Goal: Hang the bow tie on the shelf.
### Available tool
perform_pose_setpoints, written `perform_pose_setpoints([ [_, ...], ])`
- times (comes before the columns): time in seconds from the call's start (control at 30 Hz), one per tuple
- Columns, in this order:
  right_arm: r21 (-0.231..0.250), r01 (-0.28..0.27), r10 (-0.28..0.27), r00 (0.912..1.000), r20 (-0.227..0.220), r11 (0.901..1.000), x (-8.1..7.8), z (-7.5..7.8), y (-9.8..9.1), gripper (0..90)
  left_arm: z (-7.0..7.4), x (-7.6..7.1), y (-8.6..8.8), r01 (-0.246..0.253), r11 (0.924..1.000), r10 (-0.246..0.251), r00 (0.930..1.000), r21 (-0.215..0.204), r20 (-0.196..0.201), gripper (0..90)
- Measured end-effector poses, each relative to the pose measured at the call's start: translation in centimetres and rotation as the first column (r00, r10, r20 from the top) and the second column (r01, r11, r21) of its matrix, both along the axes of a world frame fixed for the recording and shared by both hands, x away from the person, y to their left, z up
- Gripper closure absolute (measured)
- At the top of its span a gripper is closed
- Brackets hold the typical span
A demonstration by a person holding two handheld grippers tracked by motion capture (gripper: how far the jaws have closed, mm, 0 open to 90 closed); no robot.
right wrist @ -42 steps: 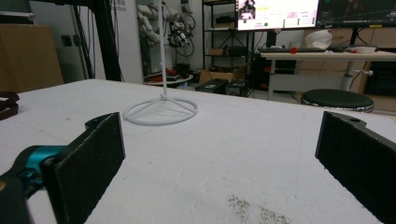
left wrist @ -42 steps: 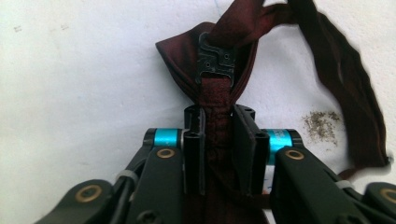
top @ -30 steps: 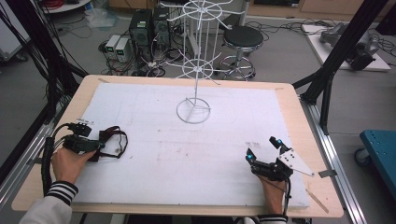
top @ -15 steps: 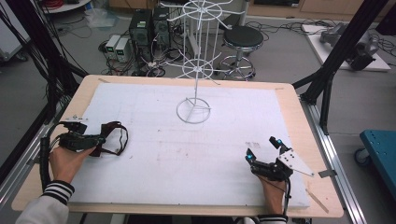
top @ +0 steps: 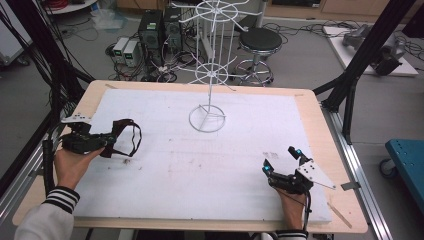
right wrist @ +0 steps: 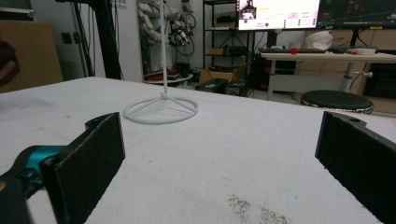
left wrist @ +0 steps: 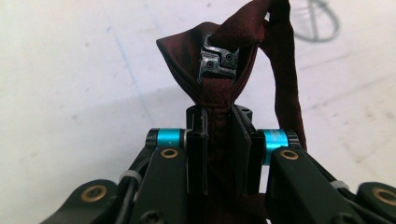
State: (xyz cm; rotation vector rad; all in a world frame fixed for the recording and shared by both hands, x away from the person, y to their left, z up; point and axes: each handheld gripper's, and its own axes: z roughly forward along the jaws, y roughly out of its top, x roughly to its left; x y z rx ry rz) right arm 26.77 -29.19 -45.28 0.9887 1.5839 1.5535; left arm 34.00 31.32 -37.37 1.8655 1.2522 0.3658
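We hold a dark maroon fabric bow tie with a metal clasp point(left wrist: 219, 63) in our left hand-held gripper point(top: 106, 141), whose jaws are pressed together on the cloth just below the clasp; the tie's neck strap point(top: 131, 140) loops out over the white foam-covered surface point(top: 210, 165) at its left edge. In the high view the tie sits low, at or just above the surface beside our left hand point(top: 72, 165); we cannot tell whether the strap still touches it. Our right hand-held gripper point(top: 281, 161) rests near the right front corner, jaws spread wide with nothing between them, facing the white wire display rack with a ring base point(top: 207, 118), which stands toward the far middle, well apart from both grippers.

We judge the step in hand to be the pick-up of the tie. The next move likely calls for carrying it toward the rack and hanging the strap on one of its wire arms, with the free right gripper opening the loop.
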Motion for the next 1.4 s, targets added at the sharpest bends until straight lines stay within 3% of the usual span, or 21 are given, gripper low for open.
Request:
perform_pose_setpoints([
  [0.47,0.000,-0.001,0.001,1.0000,0.002,1.0000,0.0,0.0,0.0,0.7,2.9,1.0,-1.3,0.081,0.9967,-0.081,0.9940,0.006,0.073,77.1],
  [0.73,-0.003,0.001,-0.001,1.0000,0.009,1.0000,0.0,0.0,0.0,0.7,4.4,1.9,-2.3,0.112,0.9937,-0.111,0.9900,-0.003,0.087,77.1],
  [0.87,-0.002,-0.001,0.001,1.0000,0.001,1.0000,0.0,0.0,0.0,0.7,5.2,2.5,-3.1,0.128,0.9916,-0.129,0.9872,0.023,0.094,77.1],
  [1.4,0.002,0.000,0.000,1.0000,0.000,1.0000,0.0,0.0,0.0,0.7,8.9,5.2,-7.1,0.218,0.9756,-0.220,0.9613,0.030,0.167,77.0],
])
